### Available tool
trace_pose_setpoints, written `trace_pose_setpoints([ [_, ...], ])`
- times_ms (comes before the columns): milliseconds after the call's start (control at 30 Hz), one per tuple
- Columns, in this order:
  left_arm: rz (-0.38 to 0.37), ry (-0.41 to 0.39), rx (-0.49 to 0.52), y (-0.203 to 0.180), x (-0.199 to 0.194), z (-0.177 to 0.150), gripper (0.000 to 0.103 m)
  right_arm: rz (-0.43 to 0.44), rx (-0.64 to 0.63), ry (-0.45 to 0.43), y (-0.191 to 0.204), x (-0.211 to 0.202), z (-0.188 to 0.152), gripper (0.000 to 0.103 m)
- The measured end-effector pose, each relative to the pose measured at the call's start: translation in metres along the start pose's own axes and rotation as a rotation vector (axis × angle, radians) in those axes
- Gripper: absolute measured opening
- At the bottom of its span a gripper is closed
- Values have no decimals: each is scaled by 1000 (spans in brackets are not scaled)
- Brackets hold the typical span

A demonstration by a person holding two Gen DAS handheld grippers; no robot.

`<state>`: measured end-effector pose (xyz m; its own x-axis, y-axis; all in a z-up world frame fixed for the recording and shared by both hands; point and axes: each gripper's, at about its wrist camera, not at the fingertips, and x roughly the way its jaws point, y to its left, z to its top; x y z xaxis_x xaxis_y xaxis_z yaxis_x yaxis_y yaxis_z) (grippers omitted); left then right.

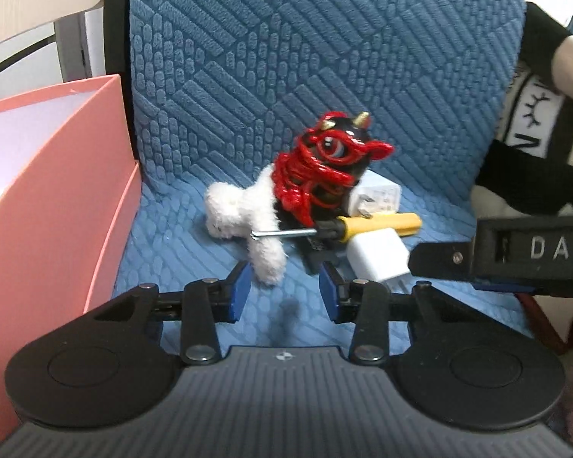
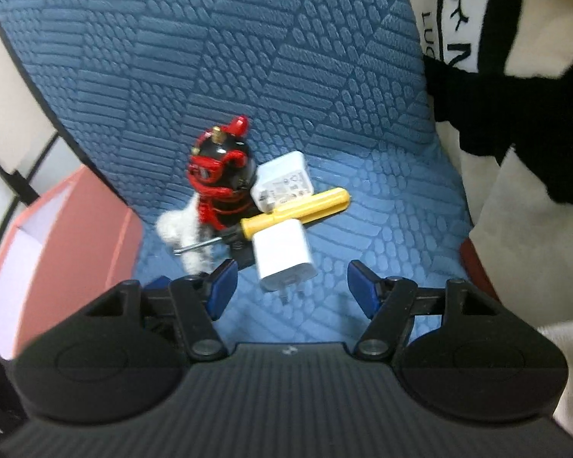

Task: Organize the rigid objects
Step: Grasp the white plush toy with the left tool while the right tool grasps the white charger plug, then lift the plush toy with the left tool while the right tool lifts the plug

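A small pile lies on the blue quilted seat: a black-and-red lion figure (image 1: 324,168) with white furry legs, a yellow-handled screwdriver (image 1: 378,225) and two white chargers, one in front (image 1: 374,255) and one behind (image 1: 378,196). My left gripper (image 1: 284,290) is open and empty, just short of the figure's white leg. In the right wrist view the figure (image 2: 219,179), screwdriver (image 2: 298,206), front charger (image 2: 282,255) and rear charger (image 2: 282,183) show again. My right gripper (image 2: 292,288) is open and empty, its jaws on either side of the front charger's prongs.
A pink open box (image 1: 57,191) stands at the seat's left, also in the right wrist view (image 2: 76,236). A black-and-white plush cushion (image 1: 534,133) leans at the right (image 2: 515,76). The right gripper's body (image 1: 515,252) shows at the right of the left wrist view.
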<state>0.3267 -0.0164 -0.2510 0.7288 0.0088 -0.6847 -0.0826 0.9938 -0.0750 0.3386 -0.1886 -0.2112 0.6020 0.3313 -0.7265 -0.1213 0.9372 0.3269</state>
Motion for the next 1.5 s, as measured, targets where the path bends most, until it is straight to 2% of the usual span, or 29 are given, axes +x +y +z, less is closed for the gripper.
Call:
trace_pose_setpoints([
  [133, 5, 8, 2, 2, 12, 4, 45, 14, 8, 17, -3, 13, 8, 64],
  [333, -25, 28, 13, 2, 24, 6, 40, 29, 1, 59, 2, 33, 14, 60],
  [400, -10, 28, 35, 0, 27, 5, 36, 27, -13, 72, 5, 39, 16, 60],
  [533, 3, 26, 50, 0, 34, 7, 34, 2, -44, 87, 14, 52, 17, 60],
  [700, -1, 36, 37, 4, 41, 8, 23, -43, -94, 102, 25, 65, 13, 59],
  [767, -10, 41, 26, 6, 41, 10, 20, -44, -108, 99, 26, 66, 13, 52],
  [800, -7, 37, 36, 5, 40, 9, 20, -41, -105, 101, 26, 66, 13, 48],
  [1200, -34, 33, -30, 21, 17, 9, 15, -101, -167, 77, 35, 50, 0, 48],
  [1500, -50, 28, -22, 21, -16, -3, 15, -147, -170, 89, 42, 31, -26, 48],
])
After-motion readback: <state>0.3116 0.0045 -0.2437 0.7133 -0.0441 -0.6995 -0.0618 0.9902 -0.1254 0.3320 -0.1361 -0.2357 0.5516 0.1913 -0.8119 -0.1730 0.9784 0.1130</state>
